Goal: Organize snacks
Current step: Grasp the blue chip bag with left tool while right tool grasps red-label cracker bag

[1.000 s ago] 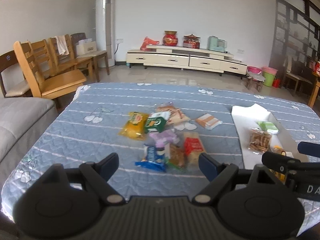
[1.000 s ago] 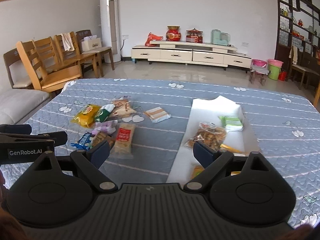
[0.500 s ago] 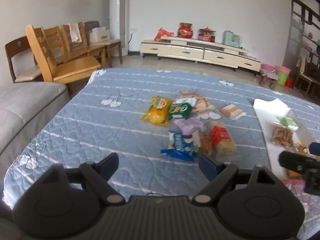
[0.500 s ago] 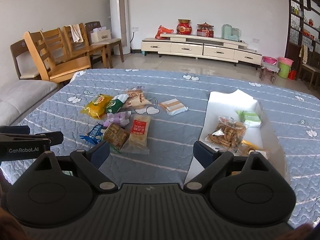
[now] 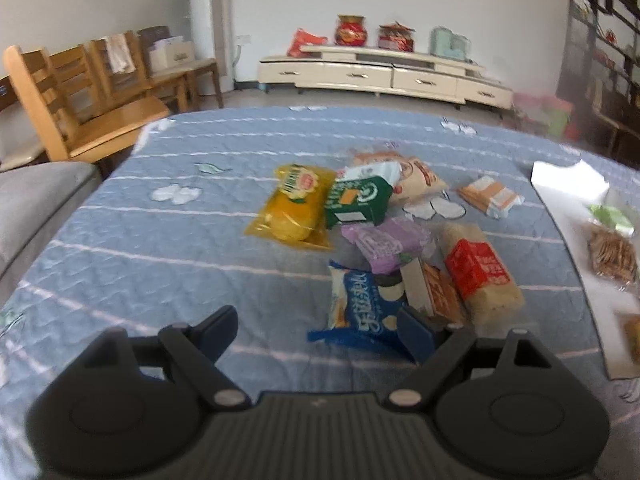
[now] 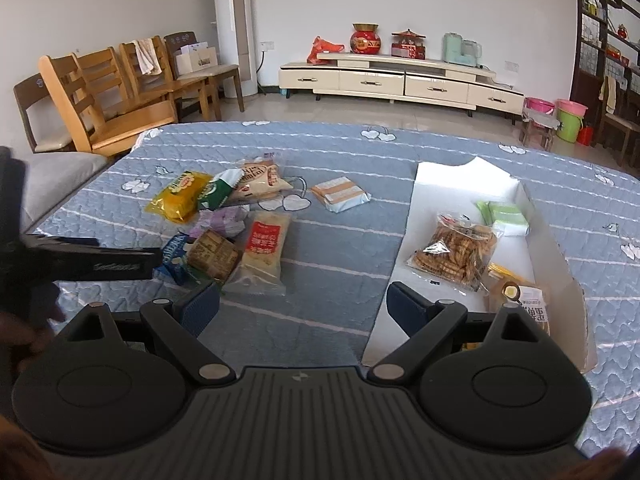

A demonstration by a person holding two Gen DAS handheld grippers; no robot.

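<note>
A heap of snack packets lies on the blue quilted table: a yellow bag [image 5: 294, 208], a green packet [image 5: 356, 202], a purple packet [image 5: 386, 244], a blue packet [image 5: 360, 308], a red-labelled packet [image 5: 478, 276] and an orange-striped packet [image 5: 490, 196]. My left gripper [image 5: 318, 330] is open, low over the table, its right finger beside the blue packet. It shows from the side in the right wrist view [image 6: 120, 266]. My right gripper [image 6: 300, 308] is open and empty, hovering between the heap and a white box [image 6: 440, 184] holding a biscuit bag [image 6: 456, 252] and green packets [image 6: 506, 216].
Wooden chairs [image 6: 112, 100] stand beyond the table's far left corner. A grey sofa [image 5: 32, 200] lies along the left edge. A low cream TV cabinet [image 6: 400, 78] stands against the far wall.
My left gripper has moved forward and down toward the heap; the blue packet is now beside its right finger. My right gripper has edged forward and stays open.
</note>
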